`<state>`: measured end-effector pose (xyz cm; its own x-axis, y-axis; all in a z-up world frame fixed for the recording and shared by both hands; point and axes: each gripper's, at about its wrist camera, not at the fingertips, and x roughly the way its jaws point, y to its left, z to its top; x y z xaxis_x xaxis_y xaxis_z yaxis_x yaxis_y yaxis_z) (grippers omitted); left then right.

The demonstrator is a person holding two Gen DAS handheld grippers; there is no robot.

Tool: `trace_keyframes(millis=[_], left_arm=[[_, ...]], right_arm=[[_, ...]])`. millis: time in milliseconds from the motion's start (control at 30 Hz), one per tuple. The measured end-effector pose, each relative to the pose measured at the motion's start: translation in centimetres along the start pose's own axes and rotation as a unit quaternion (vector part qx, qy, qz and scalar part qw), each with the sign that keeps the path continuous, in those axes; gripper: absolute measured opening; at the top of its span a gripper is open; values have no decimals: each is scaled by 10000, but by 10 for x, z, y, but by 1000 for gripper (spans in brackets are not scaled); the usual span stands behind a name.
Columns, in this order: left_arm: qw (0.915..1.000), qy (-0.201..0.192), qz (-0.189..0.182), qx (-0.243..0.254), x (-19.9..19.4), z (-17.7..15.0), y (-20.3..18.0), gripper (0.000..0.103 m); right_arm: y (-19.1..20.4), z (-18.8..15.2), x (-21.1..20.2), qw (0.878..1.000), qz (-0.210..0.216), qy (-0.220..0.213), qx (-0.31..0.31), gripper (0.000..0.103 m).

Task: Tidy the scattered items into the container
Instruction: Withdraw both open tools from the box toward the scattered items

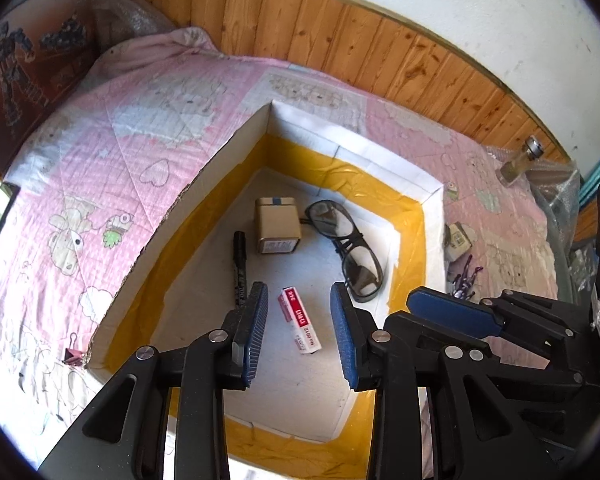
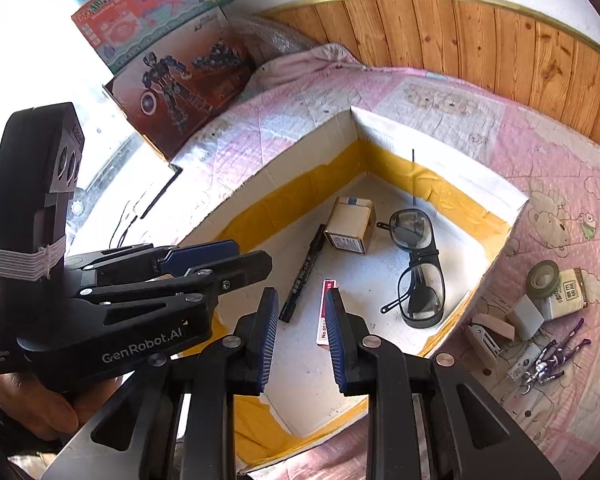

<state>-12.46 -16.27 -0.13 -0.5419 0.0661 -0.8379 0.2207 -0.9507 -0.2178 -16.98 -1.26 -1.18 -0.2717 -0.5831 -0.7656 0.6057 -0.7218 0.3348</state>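
Observation:
A shallow white cardboard box (image 1: 204, 176) with yellow tape lining lies on a pink quilt; it also shows in the right wrist view (image 2: 284, 160). Inside lie a small brown carton (image 1: 278, 226) (image 2: 350, 226), black glasses (image 1: 346, 248) (image 2: 418, 268), a black marker (image 1: 240, 268) (image 2: 302, 276) and a red-and-white staple box (image 1: 299, 326) (image 2: 326, 312). My left gripper (image 1: 300, 336) is open and empty above the staple box. My right gripper (image 2: 302, 340) is open and empty over the box, beside the left one.
Loose items lie on the quilt right of the box: a tape roll (image 2: 542, 276), a small labelled jar (image 2: 572, 294), an eraser (image 2: 524, 316), a stapler (image 2: 486, 338), purple clips (image 2: 552, 360). A pink binder clip (image 1: 73, 356) lies left. Toy boxes (image 2: 180, 92) stand behind.

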Motion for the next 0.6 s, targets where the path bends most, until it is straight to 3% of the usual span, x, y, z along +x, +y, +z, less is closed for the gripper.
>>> trace_keyframes(millis=[233,600], left_arm=[[9976,-514,-243,396,-35,-18,-35,38],[9917,-387,-701,1003,-34,-44,-99,41]], right_arm=[[-2,-27,-52,9967,126,-797,124,26],[-67,-77,-95,9854,25,-1234,1173,26]])
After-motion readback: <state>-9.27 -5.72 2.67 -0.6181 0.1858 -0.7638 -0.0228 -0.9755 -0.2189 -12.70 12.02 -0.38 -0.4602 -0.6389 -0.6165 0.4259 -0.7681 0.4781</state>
